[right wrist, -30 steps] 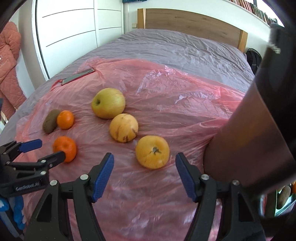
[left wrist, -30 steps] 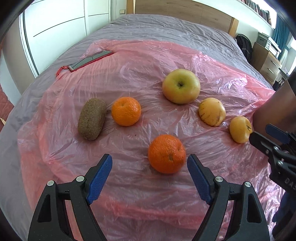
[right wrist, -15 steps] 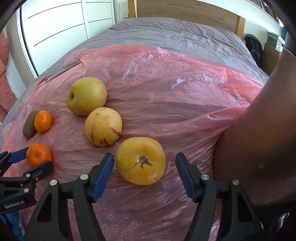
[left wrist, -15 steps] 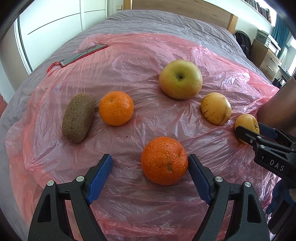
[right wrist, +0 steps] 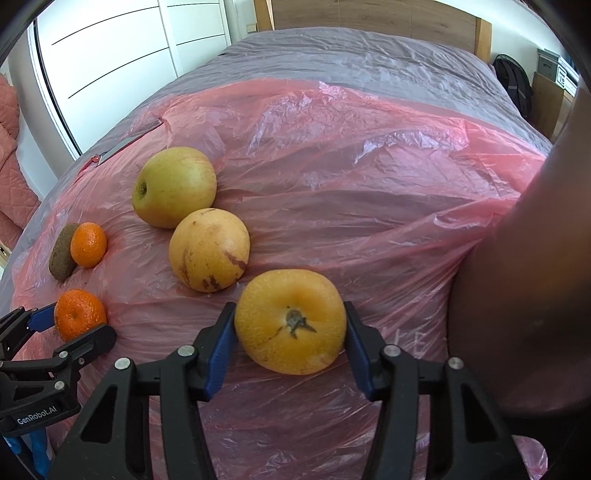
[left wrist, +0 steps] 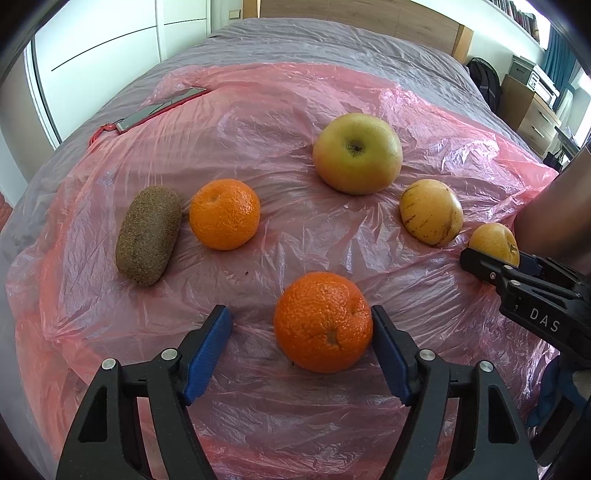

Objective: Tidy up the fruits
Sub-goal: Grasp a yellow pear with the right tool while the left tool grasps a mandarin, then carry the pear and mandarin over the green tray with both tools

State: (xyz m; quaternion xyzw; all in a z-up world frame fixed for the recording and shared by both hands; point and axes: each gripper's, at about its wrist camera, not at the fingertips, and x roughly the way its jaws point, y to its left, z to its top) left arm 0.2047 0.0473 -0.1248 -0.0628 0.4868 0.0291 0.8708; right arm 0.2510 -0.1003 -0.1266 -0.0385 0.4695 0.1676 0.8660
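Lying on a pink plastic sheet (left wrist: 280,122) spread over a grey bed (right wrist: 354,62), six fruits form a loose arc.

The near orange (left wrist: 322,322) sits between the blue pads of the left claw (left wrist: 301,325). The claw's jaws have just been closing: the right pad touches the orange's side, while the left pad stands clear of it with bare sheet between, so the fruit is bracketed, not gripped. In the right wrist view the same orange (right wrist: 79,314) shows between the left claw's tips.

The yellow fruit (right wrist: 290,326), stem end up, lies between the pads of the right claw (right wrist: 290,338). Those jaws have also just been closing, and both pads now sit against the fruit's sides. It rests on the sheet. From the left wrist view this fruit (left wrist: 493,242) peeks out behind the right claw's black fingers at the right edge.

Just beyond it lies a speckled yellow fruit (right wrist: 209,250), and beyond that a green apple (right wrist: 174,186), the two nearly touching. Farther left, a second orange (left wrist: 224,214) lies just beside a kiwi (left wrist: 149,234), with a narrow gap between them in the left wrist view.

At the sheet's far left edge lies a flat grey strip with a red cord (left wrist: 155,109). A blurred dark brown shape (right wrist: 524,295) fills the right side of the right wrist view. White wardrobe doors (right wrist: 122,48) stand beyond the bed, and a wooden headboard (right wrist: 369,16) closes its far end.
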